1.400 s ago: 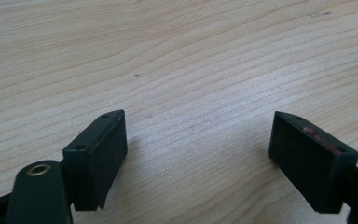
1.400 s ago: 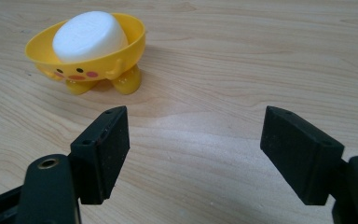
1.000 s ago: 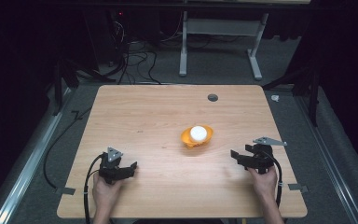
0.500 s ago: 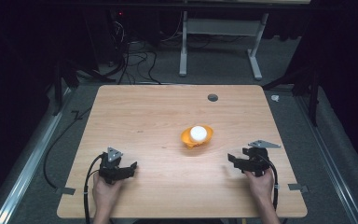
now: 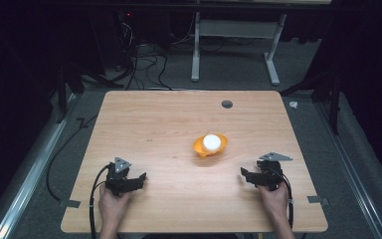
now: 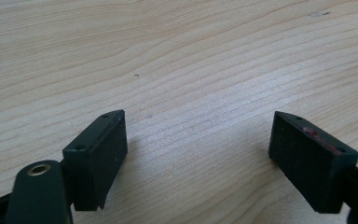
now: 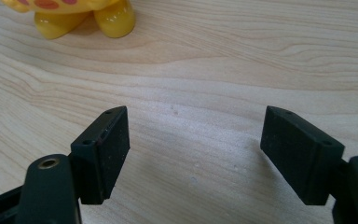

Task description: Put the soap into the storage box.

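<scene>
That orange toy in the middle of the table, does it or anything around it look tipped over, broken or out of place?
Nothing stands out. The orange toy sits on the wooden table with a white round part on top, and nothing looks spilled or broken. The left gripper and right gripper rest near the front edge, both open and apart from the toy.

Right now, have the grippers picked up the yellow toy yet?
Not yet. The yellow toy sits untouched on the table. The right gripper is open and nearest, pointing toward it with bare wood between. The left gripper is open too, over bare wood. Reaching, closing on the toy and lifting all remain.
</scene>
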Action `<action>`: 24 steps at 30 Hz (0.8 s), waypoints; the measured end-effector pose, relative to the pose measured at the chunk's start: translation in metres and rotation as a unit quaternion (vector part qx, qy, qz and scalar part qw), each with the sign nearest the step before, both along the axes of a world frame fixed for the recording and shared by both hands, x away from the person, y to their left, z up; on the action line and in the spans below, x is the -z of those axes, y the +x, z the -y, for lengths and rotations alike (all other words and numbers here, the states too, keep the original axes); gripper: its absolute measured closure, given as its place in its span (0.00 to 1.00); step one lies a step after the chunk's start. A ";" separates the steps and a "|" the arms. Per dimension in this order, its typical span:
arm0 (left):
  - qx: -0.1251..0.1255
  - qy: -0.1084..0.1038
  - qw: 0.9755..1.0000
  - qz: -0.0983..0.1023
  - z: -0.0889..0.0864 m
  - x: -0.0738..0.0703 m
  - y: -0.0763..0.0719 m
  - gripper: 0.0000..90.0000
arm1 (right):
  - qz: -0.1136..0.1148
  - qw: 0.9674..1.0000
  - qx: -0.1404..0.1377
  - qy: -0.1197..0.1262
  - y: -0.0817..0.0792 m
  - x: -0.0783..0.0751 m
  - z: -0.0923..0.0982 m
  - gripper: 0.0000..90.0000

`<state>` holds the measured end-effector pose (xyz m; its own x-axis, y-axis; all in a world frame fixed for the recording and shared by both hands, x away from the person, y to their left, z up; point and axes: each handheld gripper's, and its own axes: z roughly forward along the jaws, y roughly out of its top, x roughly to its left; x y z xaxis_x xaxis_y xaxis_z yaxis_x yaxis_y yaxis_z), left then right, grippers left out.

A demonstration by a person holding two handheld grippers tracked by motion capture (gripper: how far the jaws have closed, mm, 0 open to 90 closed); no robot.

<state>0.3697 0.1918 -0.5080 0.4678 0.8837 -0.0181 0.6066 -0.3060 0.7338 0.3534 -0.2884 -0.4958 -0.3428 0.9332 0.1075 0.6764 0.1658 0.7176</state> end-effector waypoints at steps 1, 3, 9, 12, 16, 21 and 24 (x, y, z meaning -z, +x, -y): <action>0.000 0.000 1.000 0.000 0.000 0.000 0.000 0.22 | -0.001 1.000 -0.001 0.000 0.000 0.001 -0.001 0.28; 0.000 0.000 1.000 0.000 0.000 0.000 0.000 0.22 | 0.000 1.000 -0.002 -0.001 0.000 0.002 -0.002 0.28; 0.000 0.000 1.000 0.000 0.000 0.000 0.000 0.22 | 0.004 1.000 -0.004 -0.010 0.000 0.004 -0.006 0.28; 0.000 0.000 1.000 0.000 0.000 0.000 0.000 0.22 | 0.009 1.000 -0.004 -0.021 0.001 0.005 -0.009 0.28; 0.000 0.000 1.000 -0.001 0.000 0.000 0.000 0.22 | 0.016 0.998 -0.009 -0.058 0.000 0.007 -0.017 0.27; 0.000 0.000 1.000 -0.001 0.000 0.000 0.000 0.22 | 0.016 0.998 -0.007 -0.057 0.001 0.007 -0.017 0.27; -0.001 0.000 1.000 0.000 0.000 0.000 0.000 0.22 | 0.016 0.998 -0.005 -0.057 0.001 0.007 -0.018 0.27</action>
